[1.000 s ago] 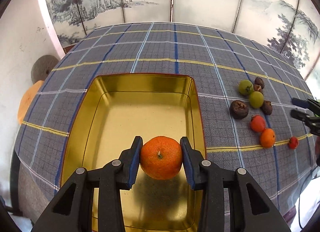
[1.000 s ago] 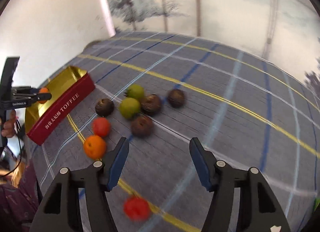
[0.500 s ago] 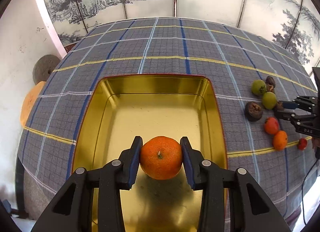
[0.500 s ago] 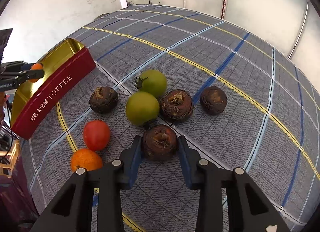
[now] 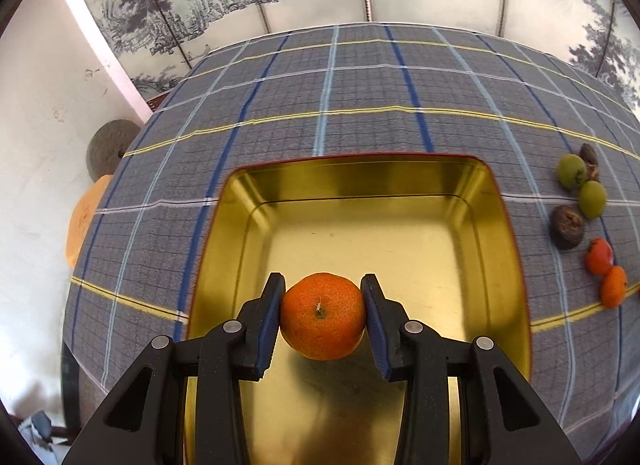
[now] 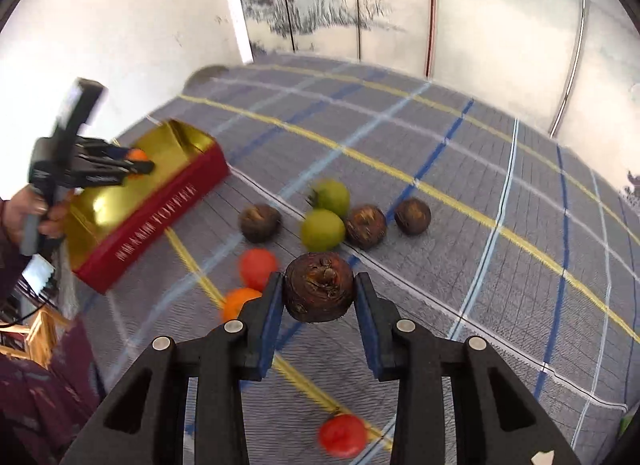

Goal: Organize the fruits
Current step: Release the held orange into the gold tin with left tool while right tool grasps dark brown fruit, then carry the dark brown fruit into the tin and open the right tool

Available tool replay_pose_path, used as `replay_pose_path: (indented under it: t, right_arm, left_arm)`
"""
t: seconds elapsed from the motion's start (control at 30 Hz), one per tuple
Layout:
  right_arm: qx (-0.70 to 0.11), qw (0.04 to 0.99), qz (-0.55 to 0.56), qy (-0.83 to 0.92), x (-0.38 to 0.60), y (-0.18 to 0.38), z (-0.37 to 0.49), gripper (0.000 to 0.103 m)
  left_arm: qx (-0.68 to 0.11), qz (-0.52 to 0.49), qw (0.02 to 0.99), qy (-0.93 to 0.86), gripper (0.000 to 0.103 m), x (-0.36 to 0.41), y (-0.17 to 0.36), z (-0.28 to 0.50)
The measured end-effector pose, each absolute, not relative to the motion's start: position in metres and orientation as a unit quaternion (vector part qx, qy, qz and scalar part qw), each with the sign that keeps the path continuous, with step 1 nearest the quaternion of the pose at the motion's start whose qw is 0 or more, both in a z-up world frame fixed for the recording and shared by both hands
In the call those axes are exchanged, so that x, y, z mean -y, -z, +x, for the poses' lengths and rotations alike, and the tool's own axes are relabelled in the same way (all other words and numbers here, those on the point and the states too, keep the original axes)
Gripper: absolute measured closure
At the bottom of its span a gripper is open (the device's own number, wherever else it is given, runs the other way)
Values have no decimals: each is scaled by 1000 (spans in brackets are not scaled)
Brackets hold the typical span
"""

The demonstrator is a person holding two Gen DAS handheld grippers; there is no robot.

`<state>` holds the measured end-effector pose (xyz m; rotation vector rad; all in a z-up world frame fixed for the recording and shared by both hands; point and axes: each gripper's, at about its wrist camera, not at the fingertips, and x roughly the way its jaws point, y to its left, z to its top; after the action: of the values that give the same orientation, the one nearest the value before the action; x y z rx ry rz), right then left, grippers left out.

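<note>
The left gripper [image 5: 323, 315] is clamping an orange [image 5: 322, 316] between its pads above the gold tin [image 5: 516, 265], while the right gripper [image 6: 318, 295] is squeezing a brown fruit [image 6: 319, 287] over the surface [image 6: 480, 257].

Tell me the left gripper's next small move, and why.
Probably lower a little and open. The left gripper is shut on the orange over the gold tin, which holds no other fruit, so setting it down gently seems the natural step.

2 wrist fisheyes, angled down, sharing tin [image 5: 362, 201] and tablecloth [image 6: 500, 265]
</note>
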<state>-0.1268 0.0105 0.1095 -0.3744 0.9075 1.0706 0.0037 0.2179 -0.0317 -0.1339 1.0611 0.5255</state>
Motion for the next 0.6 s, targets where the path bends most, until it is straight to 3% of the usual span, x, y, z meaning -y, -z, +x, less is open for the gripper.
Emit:
replay_pose_path:
  t: [0.33,0.5,0.6]
  right_arm:
    - [-380,732,-156,-544,-53,-148,-166,70]
    - [-379,715,-159,-566,-85,-149,-183,70]
    - [-378,702,-154,-584,-104,-150,-190,70]
  left_arm:
    - [-494,-67,819,-285,61,-243,28,1]
    - [-471,-58,831,-289,42,-244,17,-6]
    - [-450,-59,842,-291,37,-242,7,-14]
